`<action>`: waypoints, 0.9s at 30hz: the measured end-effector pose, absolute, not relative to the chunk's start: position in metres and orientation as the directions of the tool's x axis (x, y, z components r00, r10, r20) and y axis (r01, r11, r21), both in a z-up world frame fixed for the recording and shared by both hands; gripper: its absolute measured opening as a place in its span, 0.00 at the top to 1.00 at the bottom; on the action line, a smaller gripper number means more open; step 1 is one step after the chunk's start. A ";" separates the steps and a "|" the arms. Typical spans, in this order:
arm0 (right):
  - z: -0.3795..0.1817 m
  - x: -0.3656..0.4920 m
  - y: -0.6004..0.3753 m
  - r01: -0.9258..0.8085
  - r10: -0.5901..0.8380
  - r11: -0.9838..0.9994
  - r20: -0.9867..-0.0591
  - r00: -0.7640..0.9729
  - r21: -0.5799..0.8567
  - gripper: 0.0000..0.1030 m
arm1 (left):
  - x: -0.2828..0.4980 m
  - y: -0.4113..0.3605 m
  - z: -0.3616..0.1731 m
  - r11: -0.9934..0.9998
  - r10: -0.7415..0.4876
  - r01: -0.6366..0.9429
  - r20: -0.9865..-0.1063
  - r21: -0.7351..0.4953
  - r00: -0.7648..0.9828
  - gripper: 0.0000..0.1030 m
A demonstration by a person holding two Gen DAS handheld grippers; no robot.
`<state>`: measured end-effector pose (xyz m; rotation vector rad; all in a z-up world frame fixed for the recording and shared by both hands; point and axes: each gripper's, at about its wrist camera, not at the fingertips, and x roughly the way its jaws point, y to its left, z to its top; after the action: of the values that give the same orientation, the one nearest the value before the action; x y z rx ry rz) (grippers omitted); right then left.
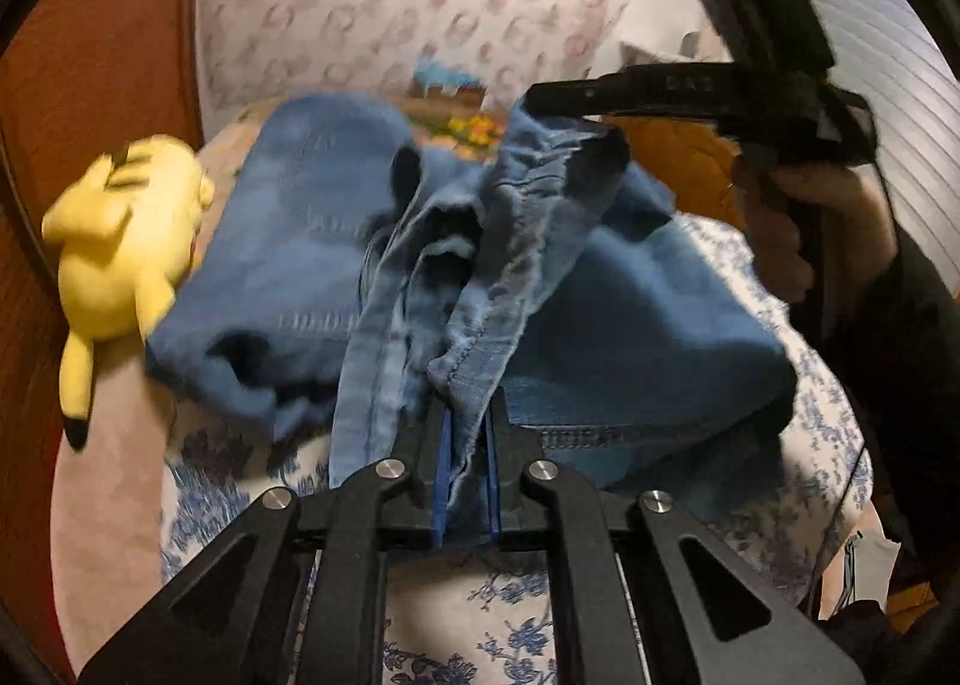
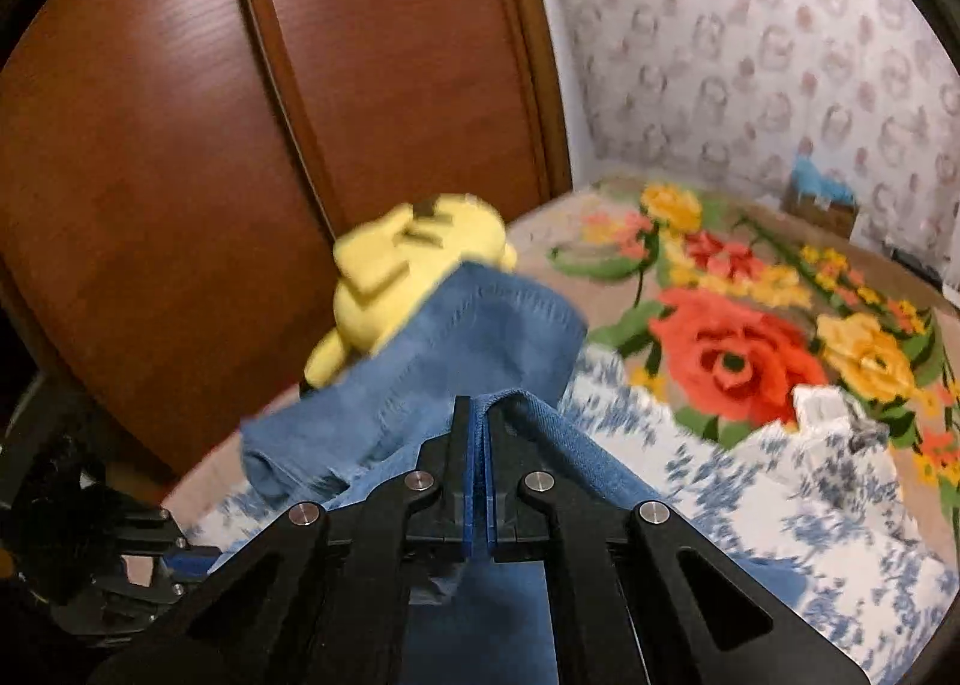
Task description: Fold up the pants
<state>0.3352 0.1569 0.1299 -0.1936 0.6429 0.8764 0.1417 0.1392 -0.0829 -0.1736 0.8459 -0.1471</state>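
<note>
Blue denim pants (image 1: pixel 630 319) lie bunched on a bed; they also show in the right wrist view (image 2: pixel 474 337). My left gripper (image 1: pixel 467 433) is shut on a hemmed edge of the pants and holds it up. My right gripper (image 2: pixel 479 433) is shut on another edge of the pants. In the left wrist view the right gripper (image 1: pixel 576 115) is higher and farther off, with denim hanging from it. The fabric stretches in a twisted band between the two grippers.
A yellow plush toy (image 1: pixel 126 241) lies left of the pants against a wooden wardrobe (image 2: pixel 180 145). The bed has a blue-flowered white sheet (image 1: pixel 480 613) and a bright rose blanket (image 2: pixel 738 349). A patterned wall (image 2: pixel 750 43) is behind.
</note>
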 end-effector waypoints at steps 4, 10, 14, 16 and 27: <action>0.138 0.343 0.125 -0.744 0.642 0.661 -0.583 0.498 0.093 0.59 | 0.144 0.137 -0.087 0.979 -0.190 0.064 -0.739 -0.195 0.647 0.76; 0.134 0.301 0.044 -0.654 0.537 0.757 -0.564 0.628 -0.007 0.36 | 0.149 0.136 -0.078 0.981 -0.176 0.062 -0.717 -0.182 0.675 0.27; 0.108 0.281 0.023 -0.589 0.475 0.808 -0.610 0.635 0.016 0.35 | 0.156 0.132 -0.073 0.983 -0.171 0.069 -0.706 -0.172 0.688 0.27; 0.085 0.281 0.021 -0.576 0.468 0.815 -0.655 0.593 0.061 0.35 | 0.159 0.129 -0.072 0.983 -0.171 0.072 -0.705 -0.168 0.689 0.27; 0.029 0.284 0.064 -0.603 0.585 0.759 -0.664 0.466 0.245 0.61 | 0.165 0.115 -0.074 0.989 -0.145 0.082 -0.722 -0.122 0.677 0.27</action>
<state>0.2843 0.0636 0.0286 -0.0251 0.8055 0.7294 0.1648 0.1147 -0.0741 -0.0819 0.8176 -0.1275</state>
